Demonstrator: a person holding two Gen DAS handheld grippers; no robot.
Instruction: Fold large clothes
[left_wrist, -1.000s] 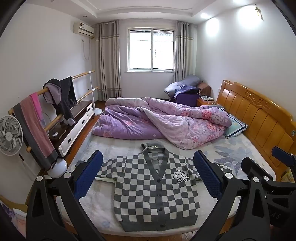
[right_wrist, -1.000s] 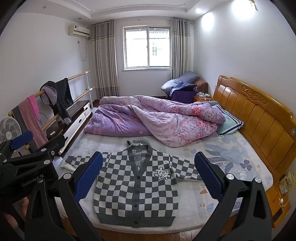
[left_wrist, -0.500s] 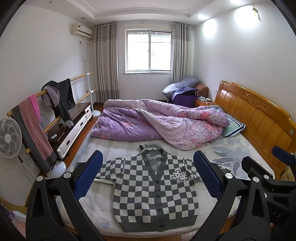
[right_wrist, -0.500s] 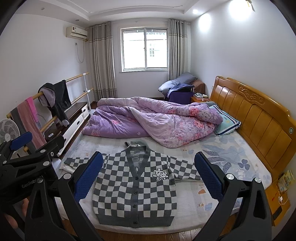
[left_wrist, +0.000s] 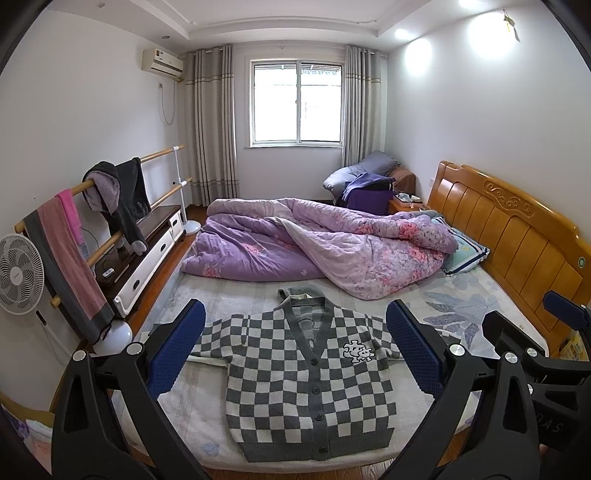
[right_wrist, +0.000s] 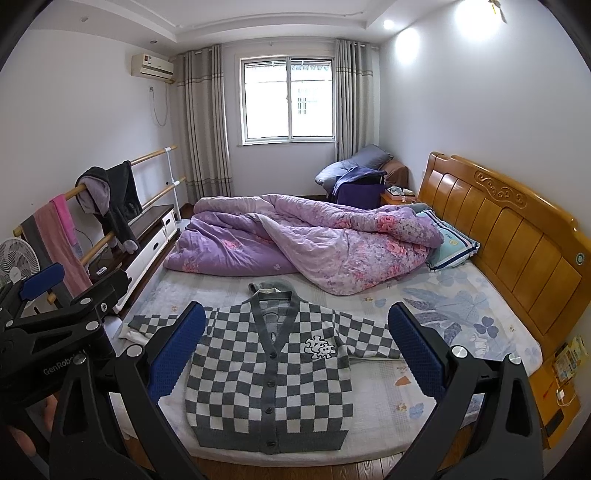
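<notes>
A: Hanging above the bed's (left_wrist: 207, 435) near edge, both claws are wide open with nothing between the pads: the left gripper (left_wrist: 295, 354) and right gripper (right_wrist: 297, 352) hold no cloth.

B: Where's the cardigan (left_wrist: 310, 384)?

A: Flat on the sheet, buttoned, front up, hem nearest us, collar at 12 o'clock. Its long axis runs 6 to 12; the sleeves (right_wrist: 162, 325) stretch out toward 9 and 3.

B: Which claw is closer to which sleeve?

A: My guess: the left one sits nearer the 9 o'clock sleeve, the right nearer the 3 o'clock one. In both wrist views the cardigan lies ahead and below, framed between the pads, not touching them.

B: Behind it?

A: A purple quilt (left_wrist: 314, 247) heaped farther up at 12, apart from the collar.
</notes>
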